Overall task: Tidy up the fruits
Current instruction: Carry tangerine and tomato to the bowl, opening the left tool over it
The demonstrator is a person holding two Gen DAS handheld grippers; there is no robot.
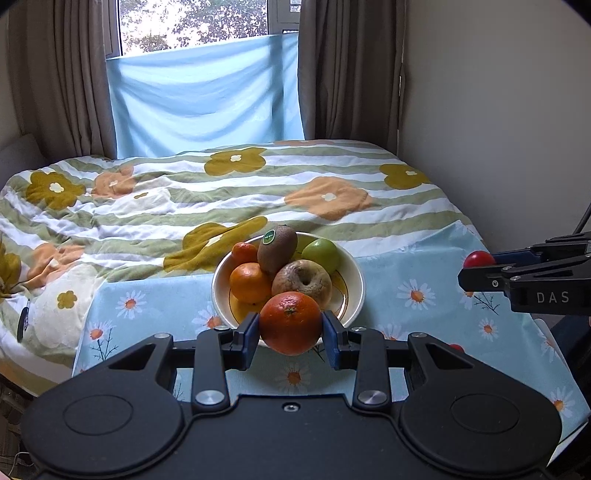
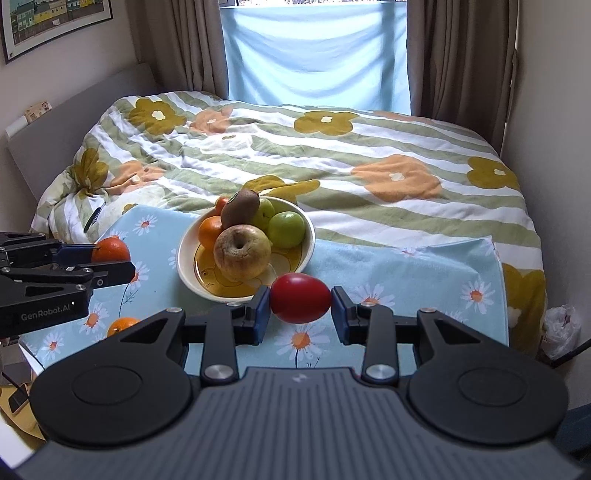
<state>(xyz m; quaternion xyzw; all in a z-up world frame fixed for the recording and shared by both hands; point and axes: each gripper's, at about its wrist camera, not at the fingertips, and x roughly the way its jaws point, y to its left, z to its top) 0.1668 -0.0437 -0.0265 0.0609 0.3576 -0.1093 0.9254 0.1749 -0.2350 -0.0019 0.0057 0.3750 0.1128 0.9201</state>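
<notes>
Orange [image 1: 290, 322] in left jaws | right view: loose tangerine [image 2: 122, 325]

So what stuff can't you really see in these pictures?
- Bowl's near rim, left wrist view: hidden behind the held orange.
- Loose orange, right wrist view: half covered by the gripper body.
- Kiwi sticker writing, left wrist view: too small.
- Framed picture, right wrist view: cut off by the edge.

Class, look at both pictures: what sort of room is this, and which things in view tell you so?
Most likely a bedroom at home. A bed with a flowered quilt fills the room, brown curtains frame a window, and a framed picture hangs on the wall.
</notes>
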